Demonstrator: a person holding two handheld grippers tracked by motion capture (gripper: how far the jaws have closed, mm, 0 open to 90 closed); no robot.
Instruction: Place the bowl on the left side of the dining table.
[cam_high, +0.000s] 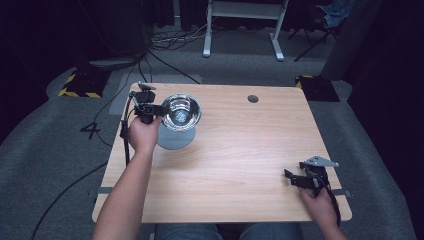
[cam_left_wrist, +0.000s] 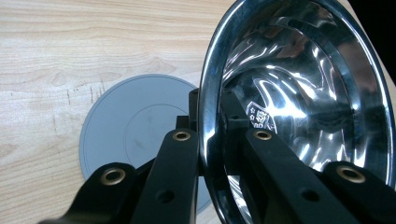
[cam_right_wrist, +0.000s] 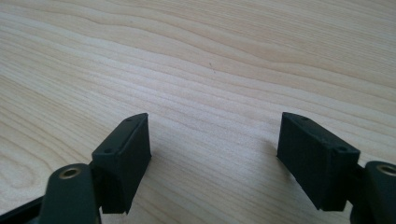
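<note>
Dark surroundings ring a grey carpeted floor on which stands a pale wooden table, with a white desk frame farther back and cables trailing across the carpet. On the table's far left part the left gripper is clenched on the rim of a shiny steel bowl — in the left gripper view one black jaw lies outside the rim and the other inside, the metal edge pinched between them. The bowl is tipped, its open side turned up and toward the high camera, and it sits above a flat grey disc that lies on the wood; whether bowl and disc touch cannot be told. In the left gripper view the disc shows to the left of the bowl, partly behind the jaws. Near the table's near right corner the right gripper is held low over bare wood, well apart from the bowl — its jaws stand wide, released, with nothing between them but wood grain in the right gripper view.
</note>
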